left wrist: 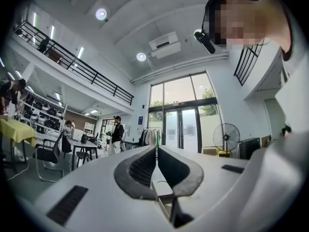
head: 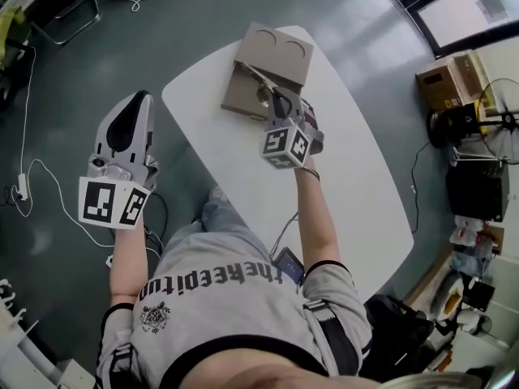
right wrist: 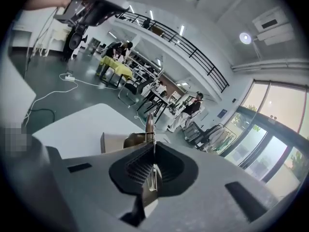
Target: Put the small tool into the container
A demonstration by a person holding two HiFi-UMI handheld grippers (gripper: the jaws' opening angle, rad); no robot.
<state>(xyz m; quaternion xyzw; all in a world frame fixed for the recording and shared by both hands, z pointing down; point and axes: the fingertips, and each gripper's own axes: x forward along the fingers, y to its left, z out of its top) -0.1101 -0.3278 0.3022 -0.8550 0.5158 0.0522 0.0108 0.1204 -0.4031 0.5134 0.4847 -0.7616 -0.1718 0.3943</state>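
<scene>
My left gripper (head: 138,100) hangs off to the side, jaws together on nothing. My right gripper (right wrist: 153,146) is clamped on the small tool (right wrist: 149,124), whose tip pokes out ahead of the jaws above the open container (right wrist: 111,141). I'd lower it inside the walls before releasing, so it can't glance off the rim.

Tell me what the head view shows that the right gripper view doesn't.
Head view only: the person's shirt and a carton off to the right. Right gripper view only: a yellow table and people far across the room. Both: the white table, the box on it, and the right gripper shut on the tool, which points toward the box.
</scene>
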